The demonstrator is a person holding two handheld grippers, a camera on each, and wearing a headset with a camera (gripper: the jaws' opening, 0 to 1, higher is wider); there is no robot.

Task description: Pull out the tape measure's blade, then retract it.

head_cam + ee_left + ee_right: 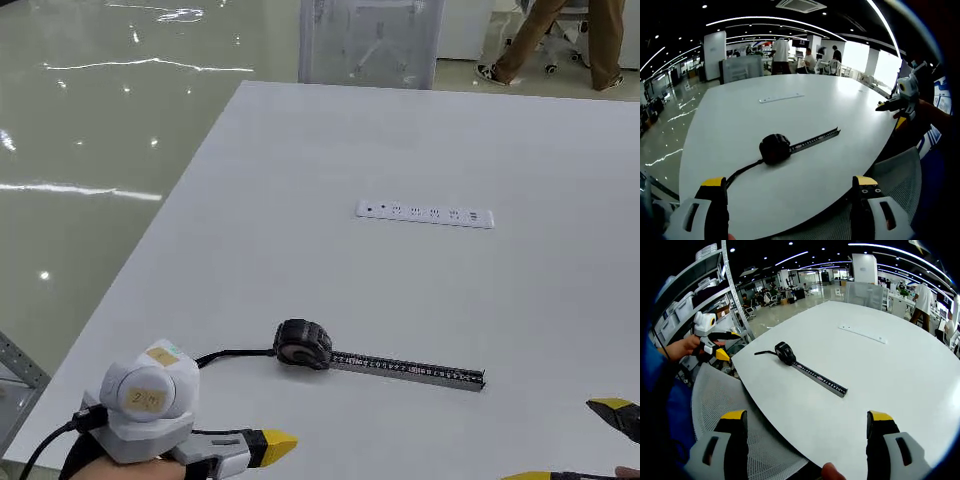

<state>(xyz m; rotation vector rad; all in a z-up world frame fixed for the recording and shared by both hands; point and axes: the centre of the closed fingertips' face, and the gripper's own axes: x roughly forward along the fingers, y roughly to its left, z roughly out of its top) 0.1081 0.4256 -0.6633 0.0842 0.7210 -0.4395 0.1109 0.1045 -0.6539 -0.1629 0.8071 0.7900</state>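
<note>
The left claw [790,182] is held spread wide and empty off the near edge of the desk [300,180], and the right claw [806,415] likewise — nothing is gripped. The tape measure [303,344] is seen lying on the desk, well apart from both, its blade [410,370] drawn out flat — a power strip [425,213] lies farther back.

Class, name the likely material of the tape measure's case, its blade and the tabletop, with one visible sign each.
Case: probably rubber or plastic, black and matte, with rounded edges and no glare. Blade: likely thin coated metal, dark with pale printed marks, lying flat and straight. Tabletop: looks like white laminate, smooth with a faint sheen.
</note>
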